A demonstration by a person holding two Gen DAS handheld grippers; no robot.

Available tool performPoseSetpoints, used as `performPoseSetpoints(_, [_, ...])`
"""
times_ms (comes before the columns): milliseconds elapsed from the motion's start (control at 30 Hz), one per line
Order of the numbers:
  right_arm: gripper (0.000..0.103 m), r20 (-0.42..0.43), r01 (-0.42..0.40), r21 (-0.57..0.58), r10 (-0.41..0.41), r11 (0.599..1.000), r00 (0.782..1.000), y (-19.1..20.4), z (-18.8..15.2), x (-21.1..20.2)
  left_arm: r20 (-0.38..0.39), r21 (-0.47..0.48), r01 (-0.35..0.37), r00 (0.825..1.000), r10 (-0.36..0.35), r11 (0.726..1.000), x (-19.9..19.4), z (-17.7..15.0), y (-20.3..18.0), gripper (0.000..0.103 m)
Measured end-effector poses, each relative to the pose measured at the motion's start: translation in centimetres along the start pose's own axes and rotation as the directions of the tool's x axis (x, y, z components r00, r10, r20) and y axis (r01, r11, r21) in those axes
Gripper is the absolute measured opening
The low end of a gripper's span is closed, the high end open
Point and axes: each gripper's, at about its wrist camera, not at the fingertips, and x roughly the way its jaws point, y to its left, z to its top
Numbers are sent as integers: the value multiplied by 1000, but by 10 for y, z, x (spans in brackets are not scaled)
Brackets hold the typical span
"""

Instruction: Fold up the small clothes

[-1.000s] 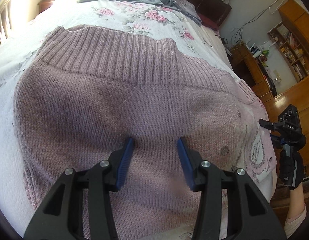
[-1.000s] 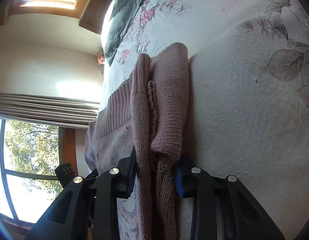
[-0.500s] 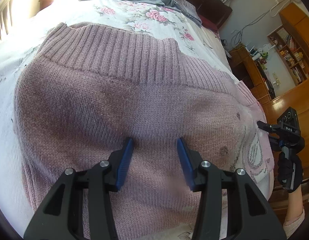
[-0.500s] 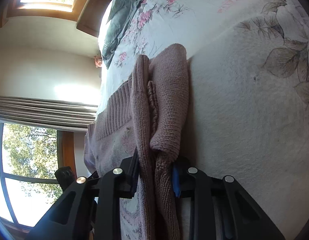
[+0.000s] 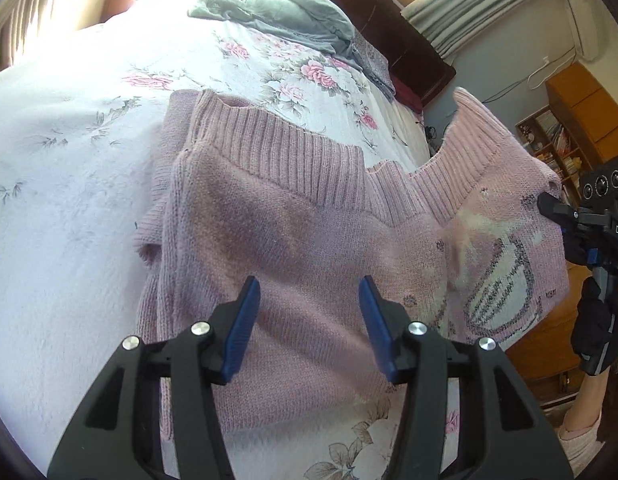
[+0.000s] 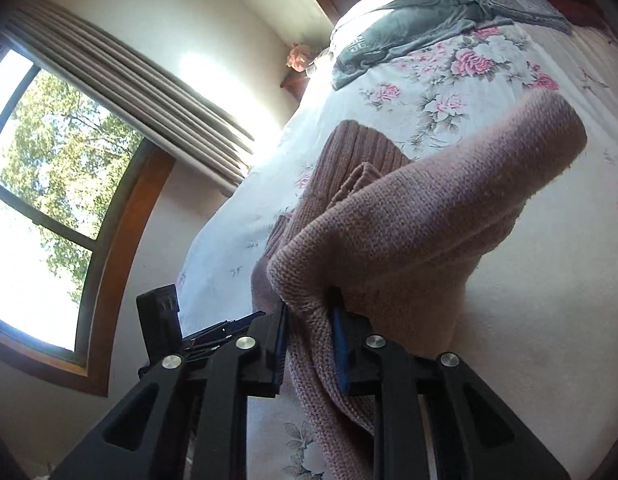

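A small pink knitted sweater (image 5: 293, 236) with a ribbed hem lies on the floral bedspread (image 5: 69, 184). My left gripper (image 5: 309, 292) hovers open just above its middle, nothing between the blue pads. The sweater's right side (image 5: 501, 200), showing a grey-and-white knitted pattern, is lifted off the bed. My right gripper (image 6: 309, 312) is shut on that raised edge of the sweater (image 6: 429, 208), which drapes over and beside it. In the left wrist view the right gripper (image 5: 549, 204) appears at the far right, held by a gloved hand (image 5: 597, 328).
A grey garment (image 5: 269, 12) lies crumpled at the head of the bed by the dark headboard (image 5: 409, 48). Wooden shelves (image 5: 557, 140) stand beyond the bed's right side. A window (image 6: 37, 200) with curtains (image 6: 129, 92) is on the other side.
The right gripper has lifted the sweater's edge up off the bed and swung it inward. The left gripper has pulled back and up, so more of the bed shows.
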Motion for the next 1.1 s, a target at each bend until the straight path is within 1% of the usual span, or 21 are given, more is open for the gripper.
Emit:
performPoseSetpoints(67, [19,-58,32,-34,-34,999,998,19,1,29,11,-29,20,1000,-20,999,-5,-2,9,50])
performPoseSetpoints(133, [18,-116,74,-56,-80,996,990,29,-4,59,19,-57,31,999,-30,998,-10,-4,16,50])
performPoseSetpoints(167, [16,-147,79,-49,-85,996,985,29,-8,74,24,-69,36,999,-34,997,-13,-4,20,50])
performPoseSetpoints(200, [14,-175,78,-36,-83,996,981,27,-12,87,28,-79,39,999,-37,996,-14,-4,24,50])
performPoseSetpoints(267, [14,-221,69,-9,-70,998,973,21,-20,111,37,-92,44,998,-41,995,-19,-5,28,50])
performPoseSetpoints(333, [17,-257,91,3,-88,996,962,15,-30,130,44,-97,51,998,-47,994,-23,-5,30,51])
performPoseSetpoints(367, [17,-270,98,2,-93,995,958,13,-35,138,47,-98,53,998,-49,994,-24,-4,31,51])
performPoseSetpoints(433, [18,-282,75,8,-69,997,957,10,-43,144,51,-96,57,997,-52,994,-28,-4,31,51])
performPoseSetpoints(467, [19,-274,54,9,-50,998,960,11,-45,142,52,-94,58,997,-54,994,-29,-4,31,51])
performPoseSetpoints(533, [23,-240,34,-10,-36,999,970,17,-47,127,51,-87,62,997,-57,994,-31,-3,29,52])
performPoseSetpoints(567, [27,-218,28,-31,-34,999,975,21,-48,115,49,-84,64,997,-60,994,-31,-2,27,52])
performPoseSetpoints(600, [33,-192,30,-52,-39,998,981,24,-51,101,48,-83,69,997,-65,994,-32,-1,28,53])
performPoseSetpoints(633, [38,-166,40,-80,-53,996,985,29,-54,87,47,-85,76,996,-72,993,-32,0,27,54])
performPoseSetpoints(700, [60,-126,67,-158,-87,985,988,37,-60,63,41,-92,91,995,-87,992,-29,3,25,55])
performPoseSetpoints(767, [71,-115,98,-255,-131,962,985,50,-74,49,31,-91,101,995,-99,991,-25,8,20,55])
performPoseSetpoints(867, [72,-113,166,-389,-225,906,968,67,-107,52,4,-78,105,994,-105,991,-16,13,7,55])
performPoseSetpoints(967, [72,-85,249,-474,-326,844,941,73,-130,67,-25,-66,123,992,-125,990,-6,17,-6,56])
performPoseSetpoints(1000, [72,-78,261,-487,-339,833,937,77,-135,74,-35,-63,127,991,-130,990,-3,18,-10,57])
performPoseSetpoints(1067, [72,-83,259,-503,-344,824,935,77,-145,83,-51,-55,128,990,-131,990,2,21,-17,58])
performPoseSetpoints(1100, [72,-77,274,-515,-362,812,929,71,-150,85,-58,-51,127,990,-130,991,4,21,-20,58])
